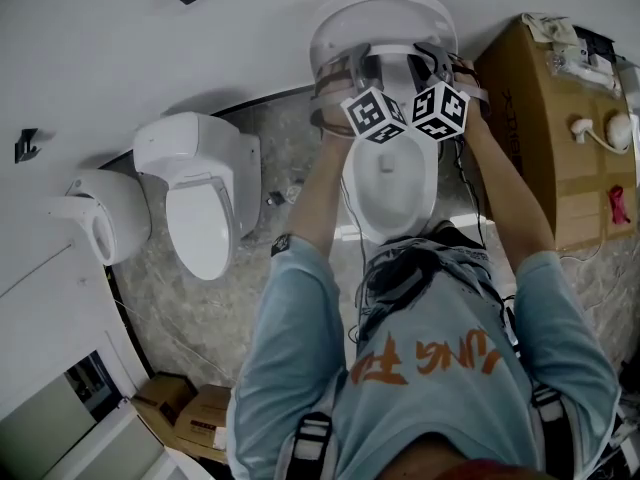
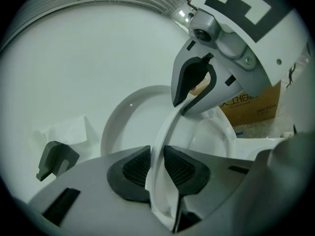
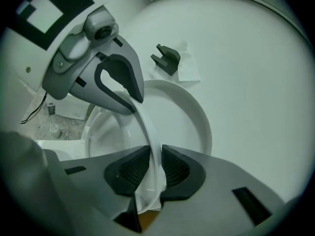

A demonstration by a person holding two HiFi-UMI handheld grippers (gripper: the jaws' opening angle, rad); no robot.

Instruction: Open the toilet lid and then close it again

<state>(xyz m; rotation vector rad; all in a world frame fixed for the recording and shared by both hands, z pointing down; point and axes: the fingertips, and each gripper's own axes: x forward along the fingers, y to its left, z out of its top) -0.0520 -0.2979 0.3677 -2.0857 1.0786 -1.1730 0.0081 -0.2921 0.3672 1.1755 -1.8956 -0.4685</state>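
Room: a grey speckled floor against a white wall, with the toilet bowl at its foot, a second toilet to the bowl's left and a cardboard box to its right.
Person: stands at the front of the bowl with both arms reaching over it.
Left gripper: pads pressed onto the thin white rim of the toilet lid, on the bowl's left side.
Right gripper: clamped on the same rim, just beside the left gripper, on the bowl's right side.
Lid: raised off the bowl and standing over its back end, near the wall.
Key relation: the gripped stretch of rim runs side to side between the two jaws, so neither hand is nearer.
Judgement: the lid pivots at the bowl's back, so both hands likely must swing together, towards the wall or the person.
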